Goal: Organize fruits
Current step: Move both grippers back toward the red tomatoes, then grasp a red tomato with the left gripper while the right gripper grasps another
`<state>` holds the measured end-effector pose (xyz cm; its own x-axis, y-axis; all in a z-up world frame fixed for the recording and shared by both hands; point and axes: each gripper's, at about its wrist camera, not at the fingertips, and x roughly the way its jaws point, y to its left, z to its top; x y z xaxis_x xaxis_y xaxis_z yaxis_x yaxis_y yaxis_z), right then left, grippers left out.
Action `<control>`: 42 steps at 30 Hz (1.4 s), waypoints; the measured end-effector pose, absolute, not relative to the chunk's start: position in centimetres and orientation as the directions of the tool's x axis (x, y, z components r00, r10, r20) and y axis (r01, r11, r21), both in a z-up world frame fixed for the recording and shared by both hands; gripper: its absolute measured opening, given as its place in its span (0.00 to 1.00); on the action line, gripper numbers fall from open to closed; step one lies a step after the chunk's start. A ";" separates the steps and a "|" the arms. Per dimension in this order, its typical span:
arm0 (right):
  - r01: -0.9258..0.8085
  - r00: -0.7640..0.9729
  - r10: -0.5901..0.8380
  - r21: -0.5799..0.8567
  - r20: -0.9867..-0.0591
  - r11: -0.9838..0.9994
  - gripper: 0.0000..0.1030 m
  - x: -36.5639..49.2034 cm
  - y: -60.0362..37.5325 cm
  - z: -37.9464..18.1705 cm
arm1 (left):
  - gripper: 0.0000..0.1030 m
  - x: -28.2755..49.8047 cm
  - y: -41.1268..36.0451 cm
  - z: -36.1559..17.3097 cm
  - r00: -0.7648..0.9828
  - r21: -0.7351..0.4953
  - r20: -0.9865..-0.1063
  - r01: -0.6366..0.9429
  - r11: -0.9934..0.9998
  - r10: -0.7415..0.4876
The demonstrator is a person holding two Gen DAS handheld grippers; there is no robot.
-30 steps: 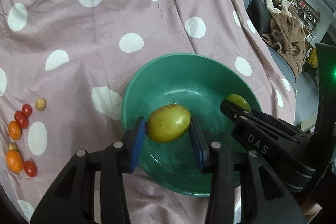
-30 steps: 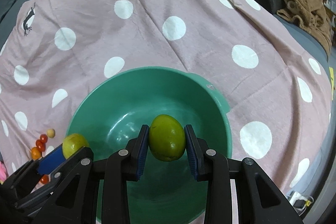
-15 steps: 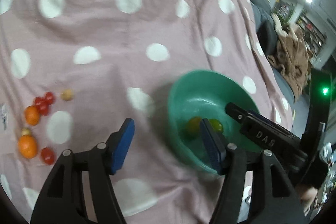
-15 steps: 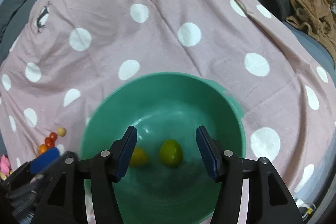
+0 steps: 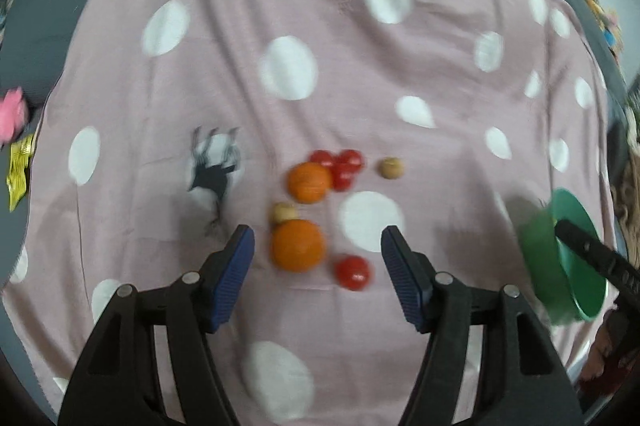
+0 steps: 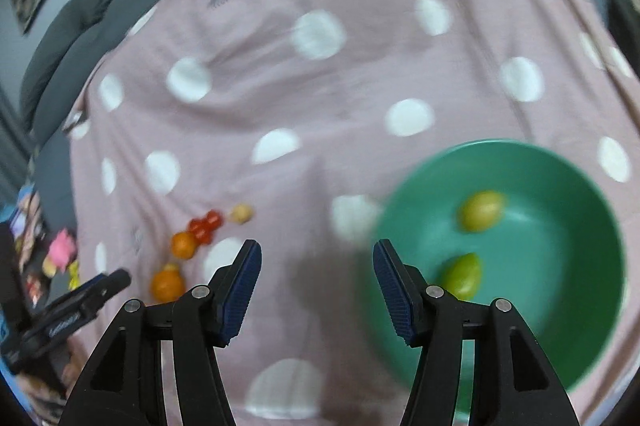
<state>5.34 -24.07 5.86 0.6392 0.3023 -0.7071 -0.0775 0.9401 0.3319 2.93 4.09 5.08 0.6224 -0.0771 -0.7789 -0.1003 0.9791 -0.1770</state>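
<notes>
Two yellow-green fruits, one paler (image 6: 481, 211) and one greener (image 6: 461, 275), lie apart on the floor of a green bowl (image 6: 572, 186) that sits on a pink cloth with white polka dots (image 6: 312, 130). Well to the bowl's left on the same cloth, a loose cluster of fruit waits: a larger orange (image 5: 297, 245) touching a small beige fruit (image 5: 285, 213) above it, a second orange (image 5: 309, 182) pressed against three cherry tomatoes (image 5: 342, 164), another beige fruit (image 5: 391, 168) just beside those, and a lone cherry tomato (image 5: 352, 272) near the larger orange.

The left gripper (image 5: 318, 258) hangs over this cluster, its blue-padded jaws spread wide and empty; the larger orange and the lone tomato appear in the gap between the pads, which touch neither. The right gripper (image 6: 316, 280) is likewise parted and holds nothing, with bare cloth between its pads and the bowl just off its right finger.

In the left wrist view the bowl shows only as a blurred edge at far right. A black deer print (image 5: 214, 170) marks the cloth beside the fruit cluster. Both views are smeared by motion.
</notes>
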 end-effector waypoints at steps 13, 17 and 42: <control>-0.322 0.339 0.395 0.289 -0.854 0.902 0.41 9.6 -9.6 -0.9 | 0.35 6.3 7.9 3.6 0.579 -0.261 -0.803 -0.134 0.956 -0.138; -0.387 0.306 0.406 0.277 -0.861 0.879 0.38 10.0 -7.2 -1.5 | 0.35 8.7 7.7 4.0 0.576 -0.266 -0.801 -0.096 0.959 -0.164; -0.250 0.376 0.372 0.294 -0.849 0.923 0.29 9.1 -11.5 -1.5 | 0.27 19.2 5.1 -2.7 0.429 -0.243 -0.883 -0.068 0.968 -0.191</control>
<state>9.13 -11.50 -1.55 0.3756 0.3718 -0.8489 -0.2496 0.9227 0.2937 19.20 5.08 -2.74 0.4294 -0.1915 -0.8826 -0.0682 0.9676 -0.2431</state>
